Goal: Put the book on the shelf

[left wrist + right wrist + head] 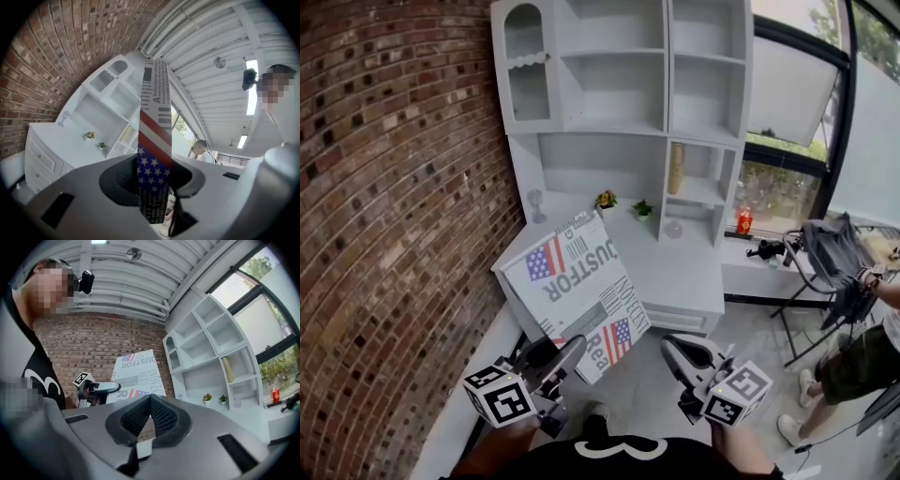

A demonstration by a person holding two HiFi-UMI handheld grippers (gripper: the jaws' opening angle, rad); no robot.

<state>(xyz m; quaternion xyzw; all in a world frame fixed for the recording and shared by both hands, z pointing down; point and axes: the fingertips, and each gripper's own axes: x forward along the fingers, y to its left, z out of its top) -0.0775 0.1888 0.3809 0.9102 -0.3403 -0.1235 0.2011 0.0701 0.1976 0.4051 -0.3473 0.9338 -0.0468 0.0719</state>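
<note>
A large thin book (577, 286) with a white cover, black print and American flags hangs tilted in front of the white shelf unit (619, 103). My left gripper (577, 349) is shut on its lower corner. In the left gripper view the book (153, 117) stands edge-on between the pads, with the gripper (153, 183) clamped on it and the shelf unit (110, 96) beyond. My right gripper (673, 349) is to the right of the book, shut and holding nothing. The right gripper view shows its pads met (150, 416), with the book (138, 373) and the shelf unit (208, 348) ahead.
A brick wall (384, 206) runs along the left. On the shelf unit's counter stand two small plants (606, 200); a yellowish upright object (676, 167) fills a narrow compartment. A red bottle (743, 221) sits on the window sill. Another person (862, 347) and a draped stand (825, 253) are at right.
</note>
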